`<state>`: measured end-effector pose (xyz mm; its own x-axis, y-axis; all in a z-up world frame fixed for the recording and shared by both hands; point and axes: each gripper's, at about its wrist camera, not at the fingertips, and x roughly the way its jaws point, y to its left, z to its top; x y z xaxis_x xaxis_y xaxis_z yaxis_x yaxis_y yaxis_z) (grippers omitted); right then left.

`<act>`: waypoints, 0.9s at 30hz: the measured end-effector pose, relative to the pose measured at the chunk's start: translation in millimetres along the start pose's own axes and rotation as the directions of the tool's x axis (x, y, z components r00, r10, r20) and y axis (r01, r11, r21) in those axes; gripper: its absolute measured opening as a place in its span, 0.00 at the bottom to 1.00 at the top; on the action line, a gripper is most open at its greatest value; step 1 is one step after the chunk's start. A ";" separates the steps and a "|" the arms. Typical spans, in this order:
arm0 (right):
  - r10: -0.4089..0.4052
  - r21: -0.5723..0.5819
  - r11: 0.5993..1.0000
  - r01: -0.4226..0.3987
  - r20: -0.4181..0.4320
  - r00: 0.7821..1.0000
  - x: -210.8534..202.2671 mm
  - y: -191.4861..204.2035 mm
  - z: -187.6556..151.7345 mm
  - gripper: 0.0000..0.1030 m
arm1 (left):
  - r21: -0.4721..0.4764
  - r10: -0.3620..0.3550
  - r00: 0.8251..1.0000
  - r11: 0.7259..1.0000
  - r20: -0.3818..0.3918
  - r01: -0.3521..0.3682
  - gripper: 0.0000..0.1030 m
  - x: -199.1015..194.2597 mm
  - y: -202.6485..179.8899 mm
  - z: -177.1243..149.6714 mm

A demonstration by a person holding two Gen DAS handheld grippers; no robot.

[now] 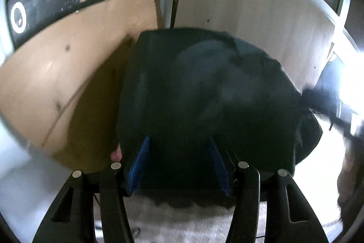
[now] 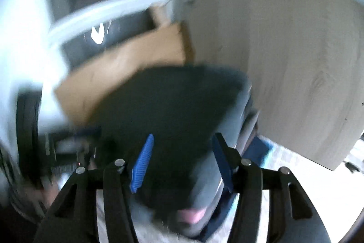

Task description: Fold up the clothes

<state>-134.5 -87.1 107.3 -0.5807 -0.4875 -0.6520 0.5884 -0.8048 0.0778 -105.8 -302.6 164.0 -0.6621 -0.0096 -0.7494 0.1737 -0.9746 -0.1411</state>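
A dark folded garment (image 1: 204, 92) lies in front of my left gripper (image 1: 179, 163), on a white fluffy surface (image 1: 193, 220). The gripper's blue pads (image 1: 141, 163) stand apart over the garment's near edge and press on nothing. The right wrist view is blurred. In it the dark garment (image 2: 170, 106) sits on top of a grey piece of clothing (image 2: 204, 183) that has a pink patch (image 2: 191, 214) at its near end. My right gripper (image 2: 182, 163) is open above this pile, and its blue pads (image 2: 142, 163) are not touching the cloth.
Brown boards (image 1: 68, 74) lean behind the garment on the left. A pale wood panel (image 1: 261, 15) stands on the right. Behind the boards is a dark screen (image 1: 56, 3) with a white ring. Bright glare (image 1: 350, 83) fills the right edge. A blurred dark device (image 2: 63, 152) shows at left.
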 end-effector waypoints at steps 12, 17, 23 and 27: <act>-0.046 -0.029 0.999 0.044 -0.063 0.997 -92.8 19.8 -97.0 0.52 | 0.022 0.093 0.991 0.995 0.100 -0.095 0.74 -90.5 -42.8 -57.5; -0.072 0.037 0.997 0.073 -0.029 0.997 -135.2 2.6 -116.0 0.57 | 0.017 0.136 0.976 0.990 0.169 -0.141 0.76 -140.9 -60.5 -81.7; -0.104 0.098 0.989 0.107 -0.036 0.994 -171.2 -27.7 -141.1 0.57 | -0.043 0.148 0.971 0.989 0.187 -0.143 0.77 -164.3 -72.7 -102.1; -0.098 0.128 0.986 0.103 -0.040 0.994 -182.3 -42.5 -152.1 0.57 | -0.101 0.180 0.968 0.981 0.176 -0.164 0.77 -173.1 -80.0 -113.4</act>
<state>31.9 87.5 108.1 -0.6125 -0.3921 -0.6864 0.4488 -0.8873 0.1064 77.6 -197.5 231.7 -0.7381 -0.2237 -0.6366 0.3523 -0.9324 -0.0809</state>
